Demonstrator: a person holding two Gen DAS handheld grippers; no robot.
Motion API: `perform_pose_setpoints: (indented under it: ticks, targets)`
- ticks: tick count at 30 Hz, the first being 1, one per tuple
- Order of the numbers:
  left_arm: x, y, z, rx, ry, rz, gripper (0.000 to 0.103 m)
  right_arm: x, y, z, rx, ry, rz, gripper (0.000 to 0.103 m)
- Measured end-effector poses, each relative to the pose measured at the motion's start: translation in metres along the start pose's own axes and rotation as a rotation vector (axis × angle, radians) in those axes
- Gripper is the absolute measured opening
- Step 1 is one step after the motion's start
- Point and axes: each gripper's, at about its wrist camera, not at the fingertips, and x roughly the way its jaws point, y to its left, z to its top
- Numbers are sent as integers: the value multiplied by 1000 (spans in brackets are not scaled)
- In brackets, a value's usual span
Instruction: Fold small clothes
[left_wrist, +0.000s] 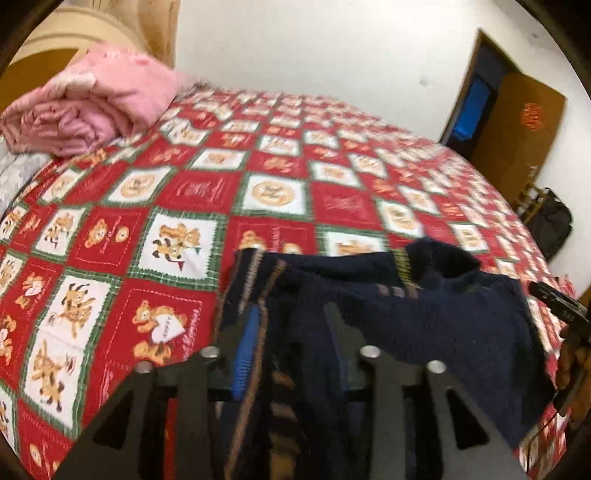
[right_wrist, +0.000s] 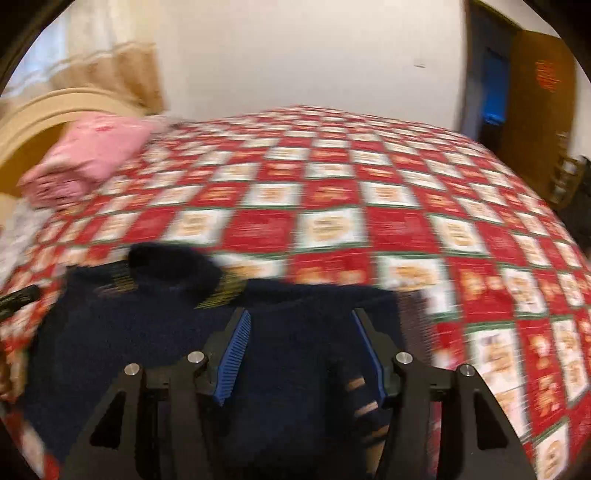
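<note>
At the far left of your left wrist view a rolled pink blanket (left_wrist: 85, 107) sits on the bedspread (left_wrist: 258, 155), a red, white and green checked cover printed with bears, and a wooden headboard (left_wrist: 55, 48) rises behind it. Coming right and nearer, your left gripper (left_wrist: 291, 332) has its fingers spread apart, with a striped edge of the navy sweater (left_wrist: 424, 317) running up between them; motion blur makes it hard to say whether either blue pad (left_wrist: 245, 354) actually touches the cloth, so you can't count it as gripped. The sweater lies on the near part of the bed, mostly to the right of that gripper, with its collar opening toward the far side. At the right edge of the same view you can see your right hand (left_wrist: 570, 363) around the dark handle of the other tool, and beyond it a brown door (left_wrist: 517, 125) stands open in the far right corner. In your right wrist view, heavily smeared by movement, the pink blanket (right_wrist: 92, 155) again shows far left and the sweater (right_wrist: 147, 332) fills the near left and centre, spreading under the tool. Your right gripper (right_wrist: 301, 339) is wide open above the navy knit, holding nothing, its blue pads (right_wrist: 236, 354) well apart and a striped cuff showing just inside the right one. The bedspread (right_wrist: 461, 236) stretches away to the right.
</note>
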Motion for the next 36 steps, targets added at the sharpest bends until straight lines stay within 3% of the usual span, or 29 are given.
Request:
perform_pose_setpoints:
  ticks: [5, 6, 8, 9, 11, 12, 14, 17, 22, 25, 27, 29, 33, 36]
  targets:
    - [-23, -35, -37, 91, 2, -61, 55, -4, 92, -39, -173, 68, 256, 57]
    - [-21, -43, -44, 114, 19, -62, 57, 4, 110, -47, -219, 95, 274, 57]
    - [-9, -58, -57, 194, 53, 10, 57, 23, 123, -53, -244, 125, 207, 57]
    - [-3, -60, -60, 207, 55, 47, 57, 38, 121, -51, -219, 156, 164, 57]
    - [10, -53, -60, 185, 69, 85, 59, 52, 110, -42, -152, 154, 180, 58]
    - [13, -46, -56, 156, 62, 94, 59, 56, 105, -37, -127, 155, 173, 65]
    - [14, -40, -53, 121, 76, 68, 58, 63, 93, -27, -15, 179, 206, 66]
    - [5, -39, -54, 101, 75, 65, 58, 51, 90, -21, 35, 169, 224, 66]
    - [-15, -32, -67, 91, 43, 58, 59, 25, 96, -9, 96, 86, 381, 67]
    - [-14, -29, -70, 88, 43, 64, 59, 54, 99, -4, 106, 120, 321, 67]
    - [-13, -29, -70, 87, 34, 73, 59, 91, 97, -8, 73, 207, 174, 66]
    - [-14, -31, -70, 91, 34, 80, 59, 92, 96, -7, 50, 144, 155, 66]
    - [-22, -30, -72, 105, 21, 88, 59, 67, 89, -12, 124, 122, 161, 66]
    - [-23, -25, -73, 107, 19, 88, 59, 44, 92, -22, 68, 90, 163, 67]
